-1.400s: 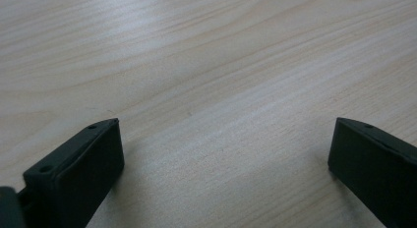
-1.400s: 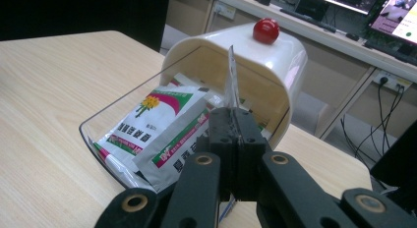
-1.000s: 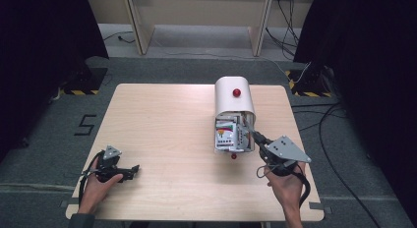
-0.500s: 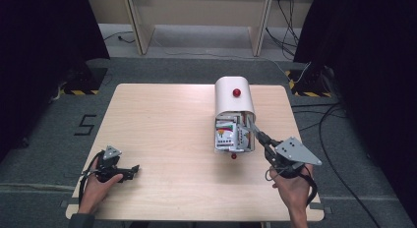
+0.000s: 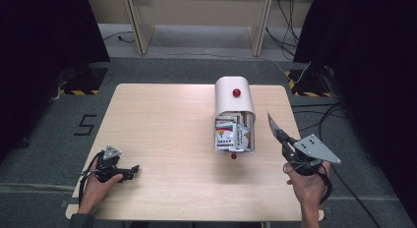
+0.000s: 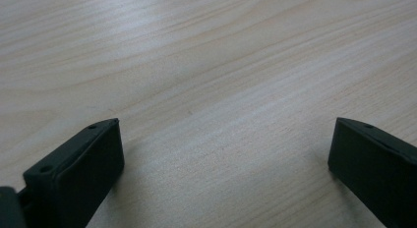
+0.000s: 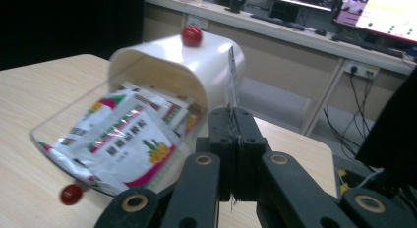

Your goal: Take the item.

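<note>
On the desk [image 5: 162,125], the white box [image 5: 234,99] lies on its side at about 1 o'clock from the desk's centre, its open mouth facing the person. A red knob [image 5: 236,92] sits on its upper side, and a second red knob [image 5: 234,156] shows at the near edge of its clear lid [image 5: 234,148], which lies flat on the desk before the mouth. Printed sachets [image 5: 227,134] fill the opening and spill onto the lid.

The right tool [image 5: 277,131] is at 4 o'clock from the desk's centre, just right of the box and apart from it. Its jaws are pressed together on one thin sachet [image 5: 272,123], which stands on edge and sticks out beyond the tips toward 11 o'clock. In the right gripper view the same sachet [image 7: 231,80] rises edge-on from the clamped right tool [image 7: 237,121], with the box [image 7: 196,61] and its packed sachets [image 7: 123,134] behind it and to the left.

The left tool [image 5: 132,169] rests on the desk at 8 o'clock, near the front left corner, pointing toward 3 o'clock, well apart from the box. In the left gripper view its jaws stand wide apart over bare desk [image 6: 211,90], with nothing between them.
</note>
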Motion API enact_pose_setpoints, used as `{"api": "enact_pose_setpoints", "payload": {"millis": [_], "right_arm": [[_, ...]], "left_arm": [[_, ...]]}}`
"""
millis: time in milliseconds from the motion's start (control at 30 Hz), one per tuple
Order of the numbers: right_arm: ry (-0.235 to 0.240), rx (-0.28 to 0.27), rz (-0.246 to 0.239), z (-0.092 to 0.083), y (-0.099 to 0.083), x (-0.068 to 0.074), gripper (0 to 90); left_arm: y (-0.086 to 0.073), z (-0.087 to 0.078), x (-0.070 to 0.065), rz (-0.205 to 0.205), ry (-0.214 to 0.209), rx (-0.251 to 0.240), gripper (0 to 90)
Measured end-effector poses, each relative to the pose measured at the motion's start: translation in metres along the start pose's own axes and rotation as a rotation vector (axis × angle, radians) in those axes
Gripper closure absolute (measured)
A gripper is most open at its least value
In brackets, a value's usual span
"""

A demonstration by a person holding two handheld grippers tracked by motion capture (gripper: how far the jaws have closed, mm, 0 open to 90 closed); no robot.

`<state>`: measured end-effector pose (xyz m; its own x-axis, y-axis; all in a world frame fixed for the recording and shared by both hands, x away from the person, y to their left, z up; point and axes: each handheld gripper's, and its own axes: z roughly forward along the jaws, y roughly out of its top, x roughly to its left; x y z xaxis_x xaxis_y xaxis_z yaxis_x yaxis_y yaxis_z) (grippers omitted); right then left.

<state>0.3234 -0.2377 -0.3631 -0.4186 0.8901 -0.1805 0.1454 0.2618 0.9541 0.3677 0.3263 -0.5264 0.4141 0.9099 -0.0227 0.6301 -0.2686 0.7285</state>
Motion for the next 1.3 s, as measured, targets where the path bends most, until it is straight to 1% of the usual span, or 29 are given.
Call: {"api": "enact_pose_setpoints", "payload": {"millis": [67, 133, 167, 200, 233, 267, 300, 333, 433, 467, 700, 867, 933, 1033, 1067, 1300], "right_arm": [[-0.008, 0.004, 0.006, 0.001, -0.002, -0.002, 89.3], [-0.029, 0.030, 0.015, 0.005, -0.009, -0.010, 89.3], [-0.029, 0.030, 0.015, 0.005, -0.009, -0.010, 89.3], [-0.035, 0.046, 0.026, 0.009, -0.015, -0.014, 89.3], [-0.035, 0.046, 0.026, 0.009, -0.015, -0.014, 89.3], [-0.039, 0.066, 0.037, 0.014, -0.022, -0.018, 89.3], [-0.039, 0.066, 0.037, 0.014, -0.022, -0.018, 89.3], [-0.039, 0.085, 0.047, 0.018, -0.028, -0.021, 89.3], [-0.038, 0.101, 0.050, 0.022, -0.032, -0.023, 89.3], [-0.040, 0.115, 0.054, 0.026, -0.036, -0.024, 89.3], [-0.043, 0.142, 0.067, 0.033, -0.046, -0.028, 89.3], [-0.050, 0.172, 0.088, 0.038, -0.058, -0.034, 89.3], [-0.057, 0.181, 0.085, 0.041, -0.061, -0.035, 89.3], [-0.053, 0.189, 0.091, 0.043, -0.064, -0.036, 89.3], [-0.053, 0.202, 0.091, 0.044, -0.067, -0.036, 89.3], [-0.060, 0.234, 0.098, 0.051, -0.077, -0.039, 89.3]], "left_arm": [[0.000, 0.000, 0.000, 0.000, 0.000, 0.000, 0.0], [0.000, 0.000, 0.000, 0.000, 0.000, 0.000, 0.0], [0.000, 0.000, 0.000, 0.000, 0.000, 0.000, 0.0], [0.000, 0.000, 0.000, 0.000, 0.000, 0.000, 0.0], [0.000, 0.000, 0.000, 0.000, 0.000, 0.000, 0.0], [0.000, 0.000, 0.000, 0.000, 0.000, 0.000, 0.0], [0.000, 0.000, 0.000, 0.000, 0.000, 0.000, 0.0], [0.000, 0.000, 0.000, 0.000, 0.000, 0.000, 0.0], [0.000, 0.000, 0.000, 0.000, 0.000, 0.000, 0.0], [0.000, 0.000, 0.000, 0.000, 0.000, 0.000, 0.0], [0.000, 0.000, 0.000, 0.000, 0.000, 0.000, 0.0], [0.000, 0.000, 0.000, 0.000, 0.000, 0.000, 0.0], [0.000, 0.000, 0.000, 0.001, 0.000, 0.000, 0.0], [0.000, 0.000, 0.000, 0.001, 0.000, 0.000, 0.0], [0.000, 0.000, 0.000, 0.002, 0.000, 0.000, 0.0], [0.000, 0.000, 0.000, 0.001, -0.002, 0.000, 0.0]]}}
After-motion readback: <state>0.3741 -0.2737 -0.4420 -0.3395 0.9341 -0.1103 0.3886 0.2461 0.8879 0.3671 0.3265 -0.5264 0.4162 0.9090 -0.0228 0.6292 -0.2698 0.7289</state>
